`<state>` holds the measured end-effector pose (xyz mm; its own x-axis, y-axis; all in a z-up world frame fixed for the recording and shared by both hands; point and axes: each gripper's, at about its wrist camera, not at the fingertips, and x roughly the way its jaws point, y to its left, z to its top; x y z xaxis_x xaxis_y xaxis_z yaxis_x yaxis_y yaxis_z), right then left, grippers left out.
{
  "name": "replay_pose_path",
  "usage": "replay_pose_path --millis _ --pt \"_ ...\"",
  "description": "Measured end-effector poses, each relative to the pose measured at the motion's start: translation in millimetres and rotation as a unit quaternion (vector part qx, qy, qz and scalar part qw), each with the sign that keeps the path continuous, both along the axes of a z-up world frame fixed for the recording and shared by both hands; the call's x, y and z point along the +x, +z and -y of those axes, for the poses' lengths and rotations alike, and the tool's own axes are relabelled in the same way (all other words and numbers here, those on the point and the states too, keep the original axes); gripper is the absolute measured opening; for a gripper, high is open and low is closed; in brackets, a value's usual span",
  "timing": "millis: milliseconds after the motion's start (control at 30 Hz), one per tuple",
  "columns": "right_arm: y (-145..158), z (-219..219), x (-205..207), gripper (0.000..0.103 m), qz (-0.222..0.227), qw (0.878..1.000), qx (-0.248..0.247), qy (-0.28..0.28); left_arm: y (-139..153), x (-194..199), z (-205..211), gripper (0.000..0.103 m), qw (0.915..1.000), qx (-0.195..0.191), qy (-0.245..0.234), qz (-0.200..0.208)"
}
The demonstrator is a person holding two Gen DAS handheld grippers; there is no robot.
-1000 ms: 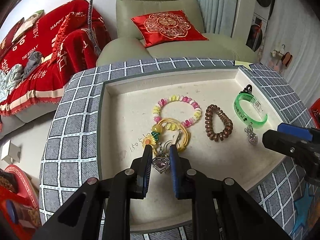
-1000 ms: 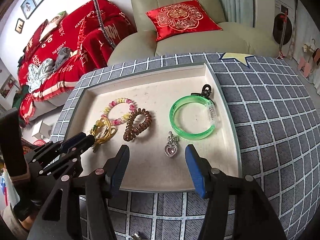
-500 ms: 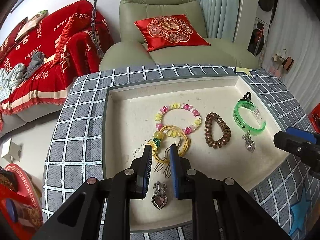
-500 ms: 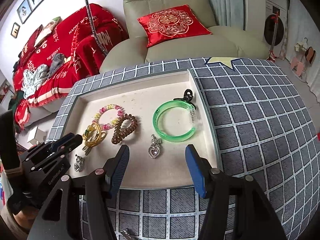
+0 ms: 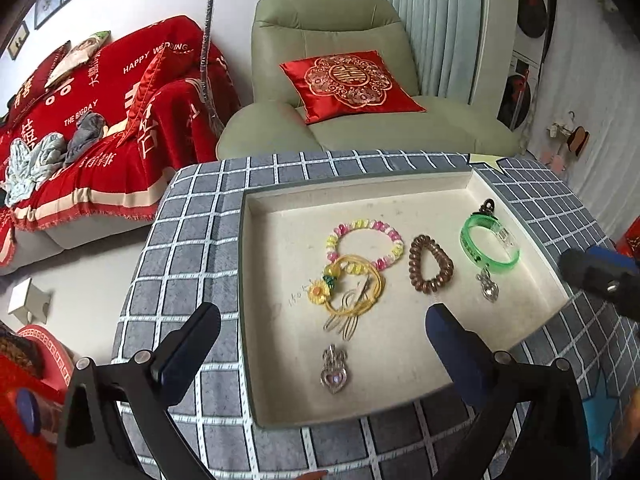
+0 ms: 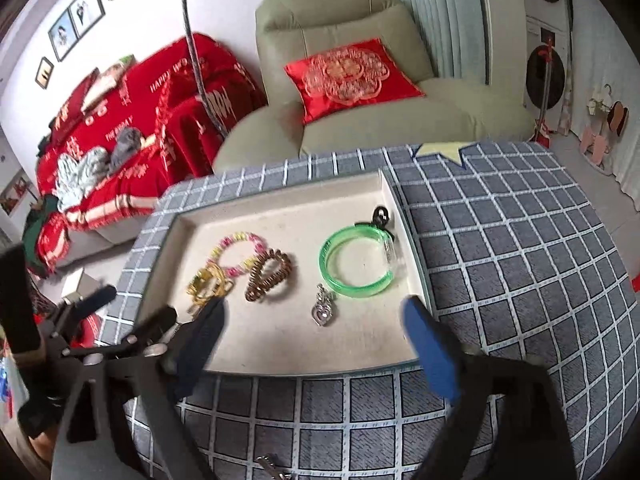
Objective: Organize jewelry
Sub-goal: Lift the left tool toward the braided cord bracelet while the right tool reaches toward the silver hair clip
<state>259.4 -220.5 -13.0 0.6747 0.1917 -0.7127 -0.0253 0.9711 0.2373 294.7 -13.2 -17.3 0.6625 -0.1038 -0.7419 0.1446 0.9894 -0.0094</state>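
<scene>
A cream tray (image 5: 400, 190) holds jewelry: a silver heart pendant (image 5: 334, 370) near its front edge, a yellow flower hair tie (image 5: 348, 284), a pink-yellow bead bracelet (image 5: 364, 242), a brown coil hair tie (image 5: 430, 264), a green bangle (image 5: 488, 242) and a second heart pendant (image 5: 488, 286). My left gripper (image 5: 320, 344) is open and empty, above the first pendant. My right gripper (image 6: 316, 336) is open and empty above the tray's (image 6: 280, 200) front edge, near the second pendant (image 6: 323, 310) and the bangle (image 6: 356, 264).
The tray lies on a grey checked cloth (image 5: 180, 248) over a table. A green armchair with a red cushion (image 5: 348, 84) stands behind it. A red-covered sofa (image 5: 92, 120) is at the left. A small metal item (image 6: 272, 466) lies on the cloth in front.
My left gripper opened wide, let go of the heart pendant, and pulled back; the pendant now lies near the tray's front edge. My right gripper drew back slightly.
</scene>
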Motion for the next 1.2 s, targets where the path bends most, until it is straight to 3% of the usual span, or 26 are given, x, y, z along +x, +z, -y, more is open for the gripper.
replay_pose_path --millis 233,700,933,1200 --pt "7.6 -3.6 -15.2 0.103 0.021 1.000 0.003 0.007 1.5 -13.4 -1.3 0.103 1.0000 -0.007 0.004 -0.005" --pt "-1.1 -3.3 -35.6 0.103 -0.029 0.999 -0.021 0.022 6.9 -41.3 -2.9 0.103 0.9999 -0.001 -0.004 -0.009" --pt "-16.0 1.4 -61.1 0.103 -0.055 0.998 -0.022 0.037 0.3 -75.1 -6.6 0.103 0.9992 0.001 -0.032 -0.025" --pt "-39.9 0.8 -88.3 0.103 -0.085 0.994 -0.035 0.055 -15.8 -120.0 -18.8 0.103 0.9985 -0.009 -0.020 -0.050"
